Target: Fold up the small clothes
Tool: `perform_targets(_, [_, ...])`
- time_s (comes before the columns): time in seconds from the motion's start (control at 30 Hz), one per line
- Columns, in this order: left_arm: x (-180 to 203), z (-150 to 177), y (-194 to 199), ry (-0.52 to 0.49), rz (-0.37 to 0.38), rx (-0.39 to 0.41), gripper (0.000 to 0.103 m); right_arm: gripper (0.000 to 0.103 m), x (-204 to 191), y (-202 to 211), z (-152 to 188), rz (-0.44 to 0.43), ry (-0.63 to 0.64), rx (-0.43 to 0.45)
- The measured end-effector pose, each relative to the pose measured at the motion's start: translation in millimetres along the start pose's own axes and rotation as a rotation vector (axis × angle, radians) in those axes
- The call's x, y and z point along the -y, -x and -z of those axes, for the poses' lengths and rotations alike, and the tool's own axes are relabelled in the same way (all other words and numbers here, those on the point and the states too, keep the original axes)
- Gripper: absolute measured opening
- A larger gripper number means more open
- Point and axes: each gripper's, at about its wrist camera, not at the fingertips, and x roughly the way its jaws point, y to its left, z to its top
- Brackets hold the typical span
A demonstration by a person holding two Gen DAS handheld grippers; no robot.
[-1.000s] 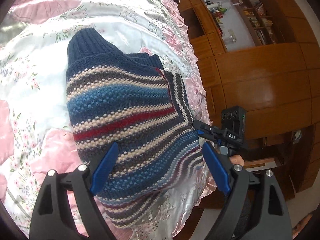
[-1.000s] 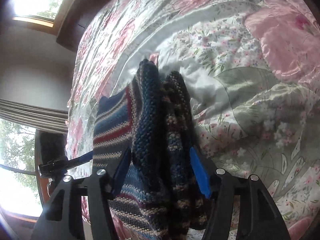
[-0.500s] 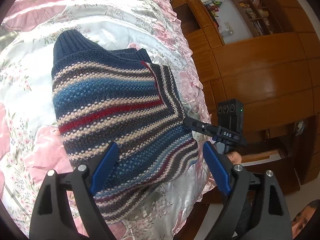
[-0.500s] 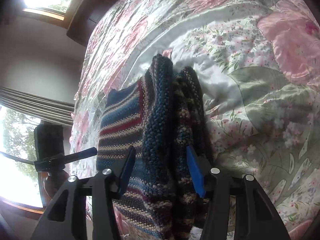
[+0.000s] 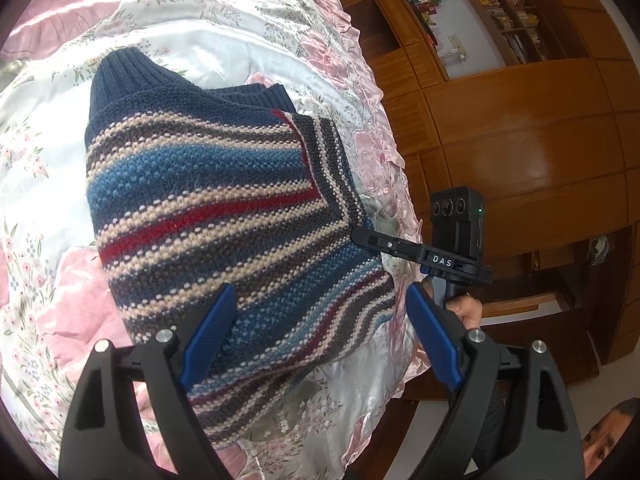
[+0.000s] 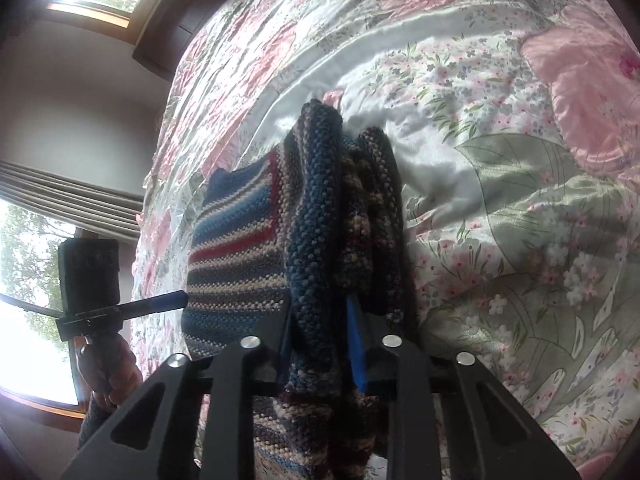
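The only legible text is "DAS", in white capitals on the black mount point(image 5: 440, 258) of the right gripper point(image 5: 362, 237), seen in the left wrist view. Book spines and packets on the wooden shelves point(image 5: 512, 20) carry markings too small and blurred to read. The right wrist view shows no readable text.
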Motion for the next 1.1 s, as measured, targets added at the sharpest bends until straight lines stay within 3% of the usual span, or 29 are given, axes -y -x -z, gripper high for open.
perform_targets(0.1, [5, 0, -4, -0.003, 0.045, -0.014, 0.085, 0.018, 17, 9, 1, 0.048, -0.053, 0.049])
perform_targets(0.2, [6, 4, -16, -0.021, 0.046, -0.041, 0.085, 0.019, 29, 0, 8, 0.047, -0.055, 0.019])
perform_targets(0.33, [-12, 5, -26, 0.013, 0.02, -0.053, 0.085, 0.038, 16, 20, 1, 0.017, -0.036, 0.091])
perform_targets(0.43, [-14, 6, -24, 0.012, 0.039, -0.05, 0.085, 0.041, -1, 34, -19, -0.018, -0.022, 0.169])
perform_targets(0.57, [-14, 7, -24, 0.008, 0.049, -0.051, 0.085, 0.04, -33, 1, -50, -0.094, 0.02, 0.101])
perform_targets(0.67, [-19, 6, -27, 0.015, 0.056, -0.044, 0.085, 0.037, -23, -33, -71, -0.03, -0.022, 0.056])
perform_targets(0.7, [-21, 7, -28, 0.017, 0.056, -0.043, 0.085, 0.014, -10, -42, -76, 0.0, -0.058, 0.05])
perform_targets(0.73, [-22, 7, -31, 0.015, 0.056, -0.04, 0.084, 0.0, 6, -47, -79, 0.045, -0.097, 0.048])
perform_targets(0.83, [-16, 5, -27, 0.023, 0.064, -0.043, 0.083, 0.0, 17, -44, -78, 0.004, -0.125, 0.05])
perform_targets(0.9, [-6, -1, -11, 0.0, 0.118, -0.018, 0.083, 0.008, 4, -28, -71, -0.032, -0.081, 0.069])
perform_targets(0.97, [2, -13, 8, -0.035, 0.101, 0.049, 0.084, 0.014, -10, -10, -63, -0.094, -0.056, 0.103])
perform_targets(1.1, [-18, -50, 18, 0.031, 0.037, 0.152, 0.084, 0.023, -33, -13, -44, -0.183, -0.039, 0.053])
